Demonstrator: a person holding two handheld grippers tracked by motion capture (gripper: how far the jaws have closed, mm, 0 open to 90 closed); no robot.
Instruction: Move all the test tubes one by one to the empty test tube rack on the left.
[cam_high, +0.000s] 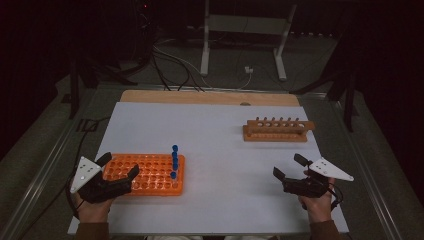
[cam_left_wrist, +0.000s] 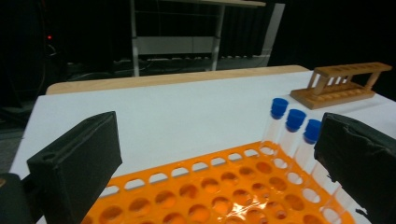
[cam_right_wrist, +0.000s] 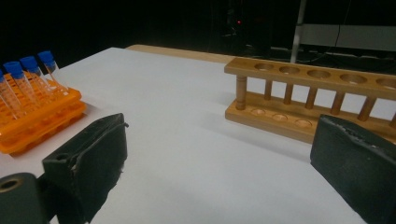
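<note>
An orange tube rack (cam_high: 145, 172) lies at the front left of the white sheet, with a row of clear blue-capped tubes (cam_high: 174, 162) standing along its right edge. My left gripper (cam_high: 119, 166) hangs open over the rack's left end, nothing between its jaws. In the left gripper view the jaws stand wide apart above the rack's holes (cam_left_wrist: 210, 186), and the tubes (cam_left_wrist: 294, 121) are near the right jaw. An empty wooden tube rack (cam_high: 277, 129) stands at the back right. My right gripper (cam_high: 288, 166) is open in front of it, above bare sheet, and faces that wooden rack (cam_right_wrist: 317, 93).
The white sheet (cam_high: 215, 140) covers most of the wooden table (cam_high: 200, 96). Beyond the far edge stand a white metal frame (cam_high: 245, 30) and loose cables (cam_high: 175, 65) on the floor. The room around is dark.
</note>
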